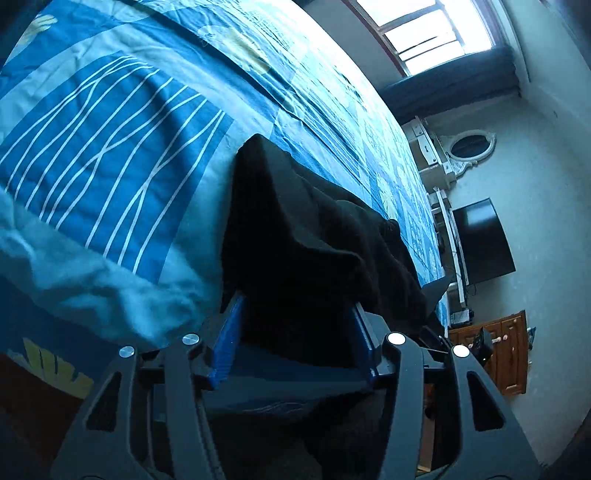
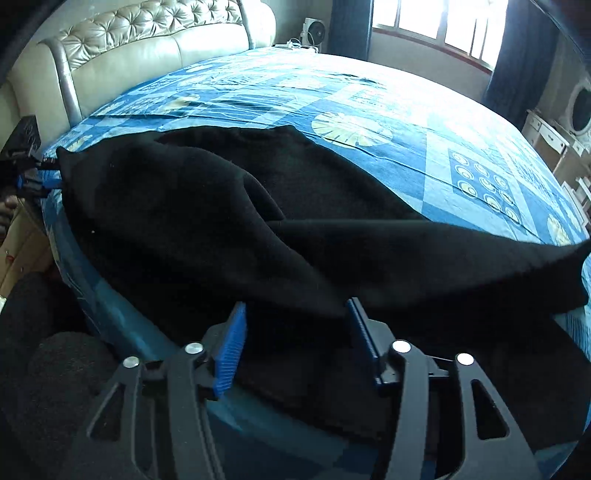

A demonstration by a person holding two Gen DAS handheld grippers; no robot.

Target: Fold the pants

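Black pants (image 2: 221, 221) lie rumpled along the near edge of a bed with a blue patterned cover (image 2: 369, 92). My right gripper (image 2: 295, 314) is open, its blue pads on either side of the pants' near edge, with cloth between them. My left gripper (image 1: 291, 314) is open too, with a bunched end of the pants (image 1: 295, 229) between its blue pads. In the right wrist view the left gripper (image 2: 37, 177) shows at the far left, at the pants' end.
A cream tufted headboard (image 2: 147, 40) stands at the bed's far left. A window (image 2: 443, 26) with dark curtains is behind. A white dresser with an oval mirror (image 1: 472, 147), a dark TV (image 1: 480, 243) and a wooden cabinet (image 1: 506, 354) line the wall.
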